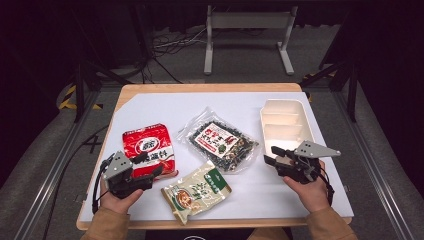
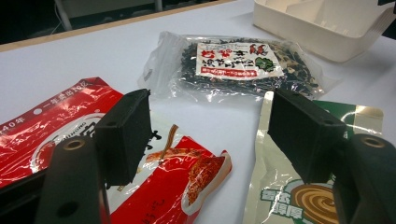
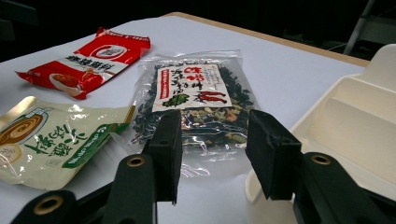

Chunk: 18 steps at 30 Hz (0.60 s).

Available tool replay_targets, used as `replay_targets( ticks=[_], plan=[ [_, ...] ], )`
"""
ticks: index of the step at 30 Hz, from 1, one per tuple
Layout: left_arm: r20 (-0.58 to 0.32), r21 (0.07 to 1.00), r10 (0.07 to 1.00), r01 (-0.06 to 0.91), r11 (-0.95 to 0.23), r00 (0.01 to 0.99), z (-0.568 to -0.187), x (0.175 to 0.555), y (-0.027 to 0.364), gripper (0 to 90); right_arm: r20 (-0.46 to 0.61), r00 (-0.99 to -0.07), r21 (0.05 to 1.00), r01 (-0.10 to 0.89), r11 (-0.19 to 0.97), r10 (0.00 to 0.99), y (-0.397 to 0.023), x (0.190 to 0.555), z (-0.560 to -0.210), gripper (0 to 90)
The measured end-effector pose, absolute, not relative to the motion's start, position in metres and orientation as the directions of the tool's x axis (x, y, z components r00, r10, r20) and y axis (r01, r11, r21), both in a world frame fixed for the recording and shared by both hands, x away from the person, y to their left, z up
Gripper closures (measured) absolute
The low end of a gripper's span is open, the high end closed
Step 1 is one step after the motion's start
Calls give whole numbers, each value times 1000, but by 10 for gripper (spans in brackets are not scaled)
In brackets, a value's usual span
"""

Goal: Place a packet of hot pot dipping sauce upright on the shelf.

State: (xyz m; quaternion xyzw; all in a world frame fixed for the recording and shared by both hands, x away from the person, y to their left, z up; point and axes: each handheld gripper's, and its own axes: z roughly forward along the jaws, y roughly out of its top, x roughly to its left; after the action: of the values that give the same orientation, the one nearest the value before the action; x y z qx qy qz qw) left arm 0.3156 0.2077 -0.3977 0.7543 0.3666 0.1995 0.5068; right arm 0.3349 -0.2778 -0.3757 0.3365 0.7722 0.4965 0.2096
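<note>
Left gripper (image 1: 149,167): jaws spread apart with nothing between them, low over the table; in the left gripper view one jaw stands over the red noodle packet, the other over the cream-and-green pouch.
Right gripper (image 1: 272,155): jaws released, gripping nothing, pointing toward the clear bag, just beside the tray's near end.
Red noodle packet (image 1: 148,149): flat on the white table cover, at the left gripper's tips.
Cream-and-green pouch (image 1: 196,190): flat near the front edge, between the two hands, just beside the red packet.
Clear bag of dried greens (image 1: 222,140): mid-table, red-and-white label up, apart from both grippers.
Cream divided tray (image 1: 285,125): at the right, compartments bare.
White table cover (image 1: 165,107): spread over the wooden table.
</note>
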Motion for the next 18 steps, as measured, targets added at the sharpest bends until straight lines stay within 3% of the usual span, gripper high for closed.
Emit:
replay_targets(
  ticks=[18],
  plan=[
    [-78,898,730,366,-244,679,-397,316,197,287,28,-743,862,356,360,668,-250,331,-357,474]
  ],
)
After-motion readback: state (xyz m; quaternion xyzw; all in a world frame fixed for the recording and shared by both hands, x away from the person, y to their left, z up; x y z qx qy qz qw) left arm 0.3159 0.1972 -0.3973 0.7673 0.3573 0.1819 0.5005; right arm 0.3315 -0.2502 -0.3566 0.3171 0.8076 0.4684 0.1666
